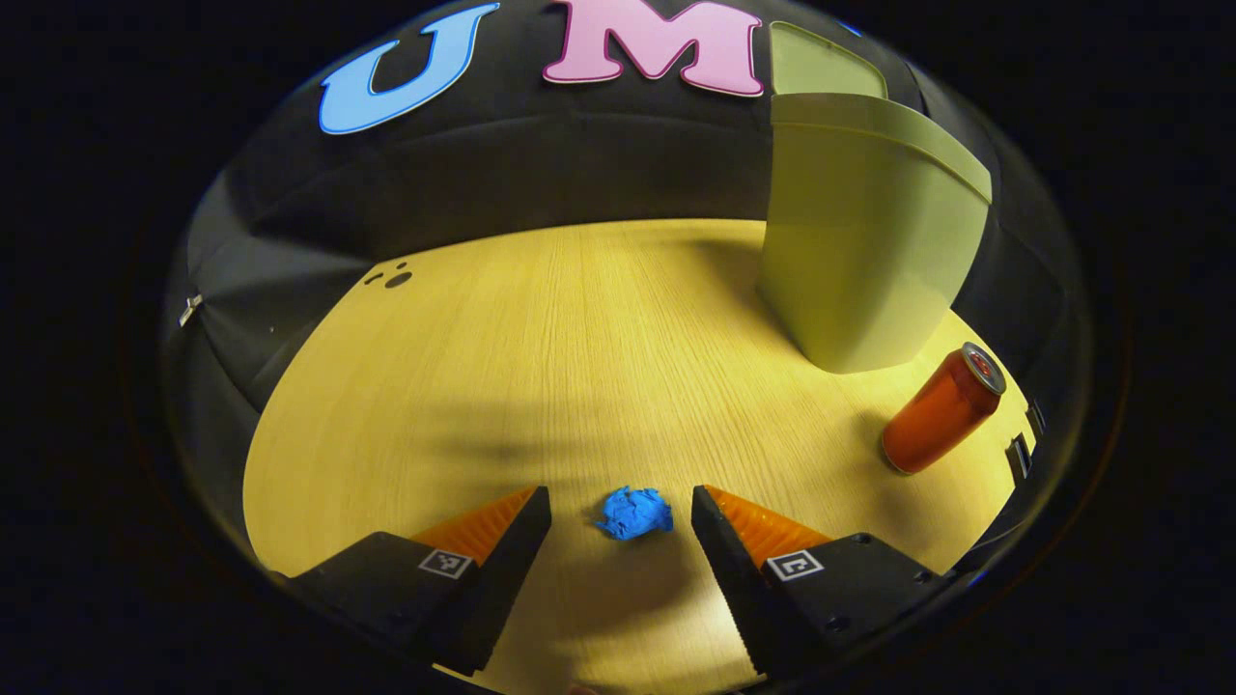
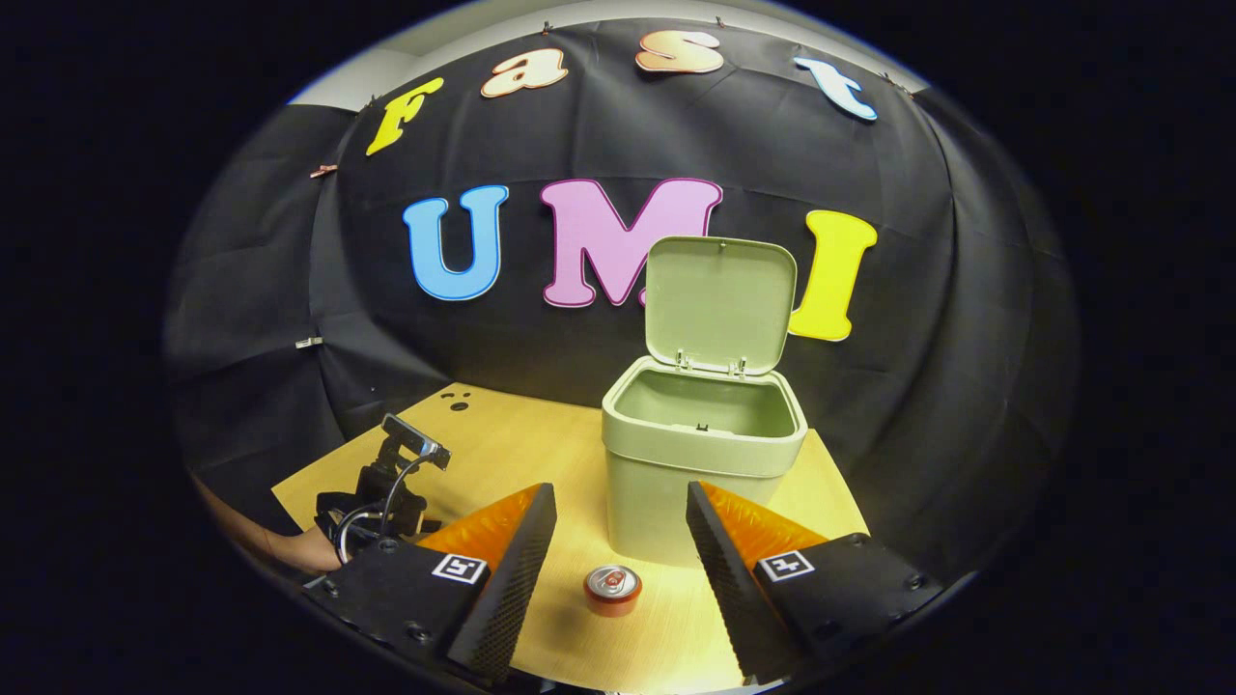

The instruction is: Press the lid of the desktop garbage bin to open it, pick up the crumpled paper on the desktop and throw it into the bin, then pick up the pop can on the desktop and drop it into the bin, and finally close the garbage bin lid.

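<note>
Left gripper view: left hand-held gripper (image 1: 621, 507) spread wide, low over the wooden tabletop (image 1: 541, 367), holding nothing. Crumpled blue paper (image 1: 634, 513) lying on the tabletop between the two fingers, touching neither. Pale green bin (image 1: 859, 251) standing far right, its raised lid (image 1: 821, 63) just visible above the rim. Orange pop can (image 1: 941, 410) upright on the tabletop near the bin, on the near right side, apart from it.

Right gripper view: right hand-held gripper (image 2: 620, 512) also spread apart, empty, held above the tabletop (image 2: 521, 454). Pop can (image 2: 612, 589) seen from above between the fingers, standing just in front of the bin (image 2: 700, 463), untouched. Bin lid (image 2: 719, 304) swung up and back on its hinges, the inside open. Left hand-held gripper (image 2: 386, 483) at lower left over the tabletop edge, a hand (image 2: 299, 550) below it; state of its fingers impossible to tell from here
</note>
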The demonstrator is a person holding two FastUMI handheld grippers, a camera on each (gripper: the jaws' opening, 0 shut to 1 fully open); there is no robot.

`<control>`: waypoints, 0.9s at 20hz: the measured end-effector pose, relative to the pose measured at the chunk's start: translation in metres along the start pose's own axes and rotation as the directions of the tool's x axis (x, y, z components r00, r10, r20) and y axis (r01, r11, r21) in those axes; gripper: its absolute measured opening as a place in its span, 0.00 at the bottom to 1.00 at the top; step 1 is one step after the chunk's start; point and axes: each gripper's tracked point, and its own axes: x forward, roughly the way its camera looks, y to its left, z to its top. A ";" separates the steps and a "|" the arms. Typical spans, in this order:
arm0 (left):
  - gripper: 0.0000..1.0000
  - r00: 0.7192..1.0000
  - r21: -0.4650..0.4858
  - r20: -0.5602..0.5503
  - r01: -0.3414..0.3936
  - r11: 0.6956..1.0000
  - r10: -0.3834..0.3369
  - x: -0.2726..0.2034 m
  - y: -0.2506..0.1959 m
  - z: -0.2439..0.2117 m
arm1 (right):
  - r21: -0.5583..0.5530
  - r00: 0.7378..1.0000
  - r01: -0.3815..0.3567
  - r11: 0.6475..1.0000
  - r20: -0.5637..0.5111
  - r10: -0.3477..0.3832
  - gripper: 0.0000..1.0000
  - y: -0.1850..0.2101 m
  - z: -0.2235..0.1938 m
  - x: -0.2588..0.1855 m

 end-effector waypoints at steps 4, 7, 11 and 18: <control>0.93 1.000 0.007 -0.028 0.015 1.000 -0.015 0.011 -0.002 -0.003 | 0.002 1.000 0.012 1.000 -0.007 -0.012 0.86 -0.005 -0.001 0.000; 0.83 0.999 0.020 -0.037 0.018 1.000 -0.017 0.015 -0.005 -0.004 | -0.002 1.000 0.016 1.000 -0.011 -0.016 0.86 -0.008 -0.002 -0.001; 0.68 0.997 0.026 -0.070 0.040 0.999 -0.038 0.019 -0.010 -0.012 | 0.000 1.000 0.017 1.000 -0.014 -0.017 0.87 -0.008 -0.002 0.000; 0.46 0.997 0.070 0.016 0.068 0.995 -0.069 0.007 -0.009 0.001 | 0.000 1.000 0.014 1.000 -0.017 -0.014 0.86 -0.008 -0.004 0.002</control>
